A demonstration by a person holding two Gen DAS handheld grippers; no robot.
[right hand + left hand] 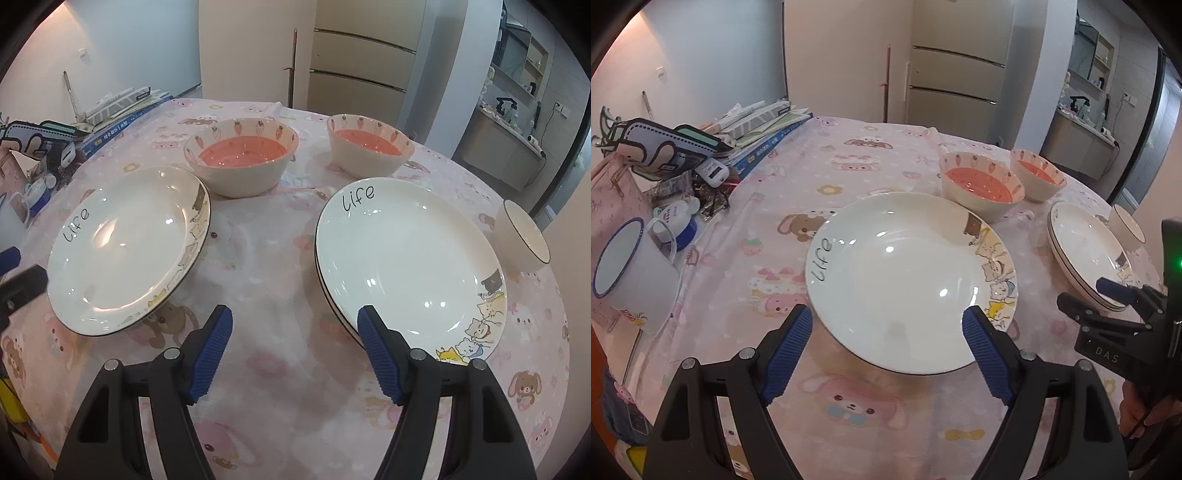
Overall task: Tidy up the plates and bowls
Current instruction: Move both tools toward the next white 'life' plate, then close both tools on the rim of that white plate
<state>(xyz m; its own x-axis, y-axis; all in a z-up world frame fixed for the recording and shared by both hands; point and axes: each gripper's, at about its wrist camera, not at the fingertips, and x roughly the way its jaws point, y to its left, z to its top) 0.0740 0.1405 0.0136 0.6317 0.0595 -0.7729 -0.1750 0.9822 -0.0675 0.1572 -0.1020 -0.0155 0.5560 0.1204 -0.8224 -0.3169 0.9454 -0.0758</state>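
Round table under a pink cartoon-animal cloth (pixel 280 280), seen from two wrist cams.

Progress, judged from the layout: early. One stack exists: two white glazed "Life" plates w/ cat art (pixel 410 266) lie one on the other, right side of table. A third matching single white "Life" plate (pixel 908 280) lies apart on the left, not yet joined to the stack. Two cream bowls w/ strawberry rims and pink insides sit at the back, side by side but not nested: the wider left pink-lined bowl (pixel 242 162) and the right pink-lined bowl (pixel 369 147). A small white bowl w/ dark rim line (pixel 524 236) sits just beside the stack, near the table's right edge. Left to do, probably: third plate onto stack, bowls nested.

Grippers: left gripper (pixel 886 325), blue ribbed pads, jaws spread wide, released, holding nothing; it hangs over the near rim of the single plate, pads straddling it, contact not clear. Right gripper (pixel 295 325) also released and empty, above bare cloth btwn the single plate and the stack; its right pad overlaps the stack's near-left rim in view, touch uncertain.

Room: open cloth in the middle and front. Left edge is crowded: a white enamel mug w/ blue rim (pixel 628 258), books, small clutter. The single plate's far rim is close to the wider bowl. The stack and small bowl are near the right drop-off.
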